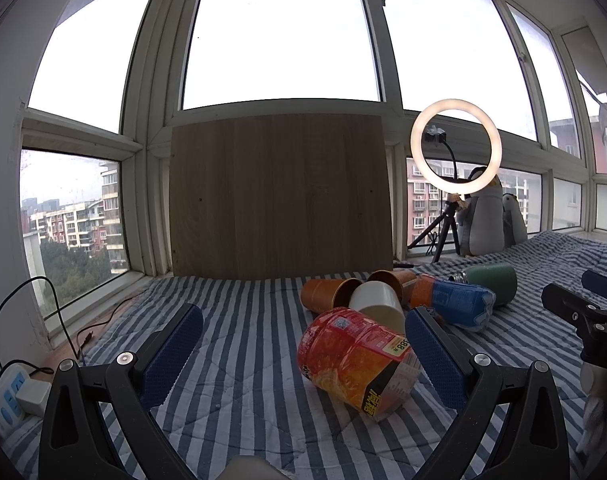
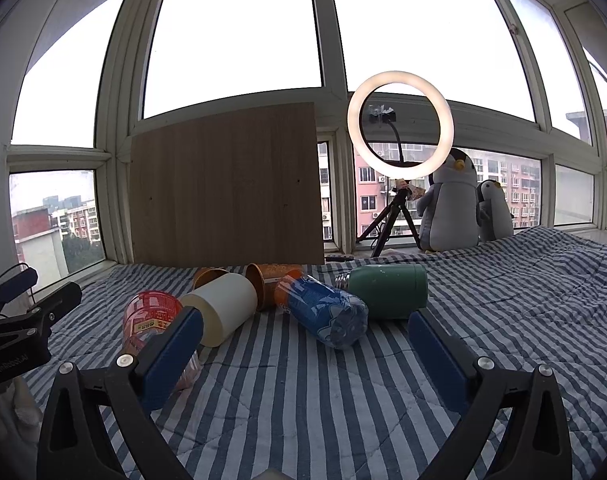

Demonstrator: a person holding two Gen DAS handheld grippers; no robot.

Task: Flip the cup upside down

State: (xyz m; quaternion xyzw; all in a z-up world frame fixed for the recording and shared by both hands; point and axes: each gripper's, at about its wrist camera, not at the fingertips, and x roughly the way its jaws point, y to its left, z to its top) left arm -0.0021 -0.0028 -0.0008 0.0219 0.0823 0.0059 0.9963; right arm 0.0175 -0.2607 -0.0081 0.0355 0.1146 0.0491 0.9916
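Hovering pre-grasp: left gripper (image 1: 303, 344) and right gripper (image 2: 305, 350) both wide open, empty; white cylindrical plastic cup (image 2: 223, 306) lay sideways on striped blue-white quilt (image 2: 343, 400) w/ other containers; next likely approach, grip, upend.

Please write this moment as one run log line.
left gripper: open | right gripper: open | white cup: lying sideways, unheld | striped blanket

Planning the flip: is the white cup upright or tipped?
Tipped. The white cup lies on its side on the striped blanket, among other toppled containers.
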